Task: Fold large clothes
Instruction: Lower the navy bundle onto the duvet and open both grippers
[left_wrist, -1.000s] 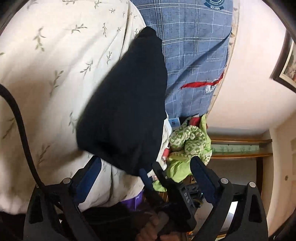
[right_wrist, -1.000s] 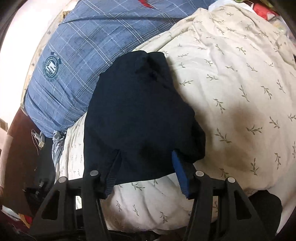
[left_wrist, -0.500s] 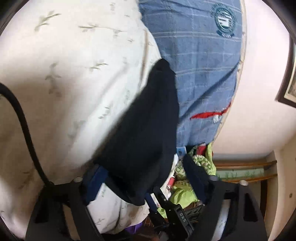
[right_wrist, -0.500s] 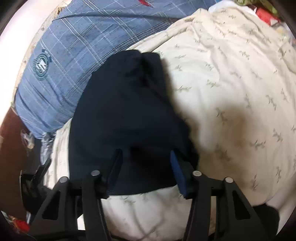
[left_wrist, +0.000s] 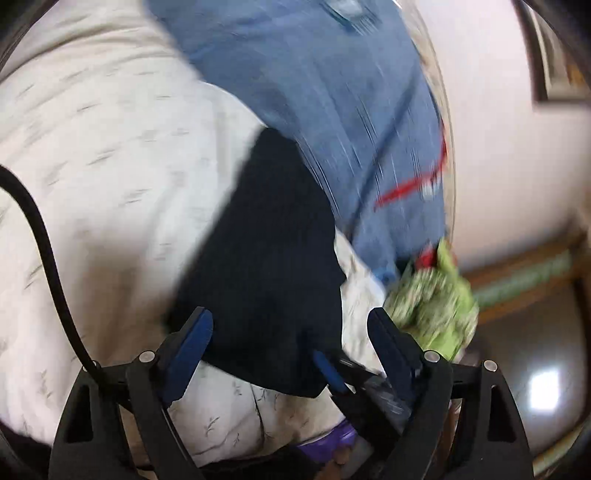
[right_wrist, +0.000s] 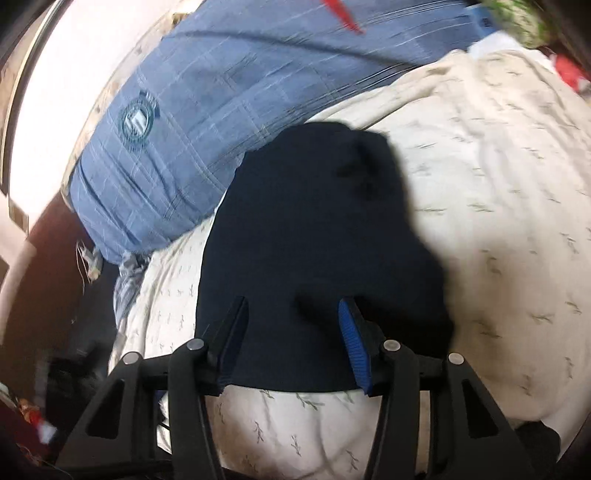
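Note:
A folded dark navy garment (left_wrist: 269, 258) lies on a cream leaf-print quilt (left_wrist: 110, 177); it also shows in the right wrist view (right_wrist: 314, 236). My left gripper (left_wrist: 291, 332) is open, its blue-padded fingers spread at the garment's near edge, nothing held. My right gripper (right_wrist: 291, 325) is open too, its fingers apart over the garment's near edge with cloth lying between them, not pinched. The other gripper's blue fingertip (left_wrist: 328, 369) shows at the garment's corner in the left wrist view.
A blue plaid pillow (right_wrist: 207, 110) with a round crest lies behind the garment. A green patterned cloth (left_wrist: 432, 302) sits at the bed's end. The wall, wooden shelves (left_wrist: 524, 280) and dark floor lie beyond.
Both cameras have shifted and the frames are blurred. The left gripper has pulled back, so the garment now lies just at its fingertips. The garment stays flat on the quilt.

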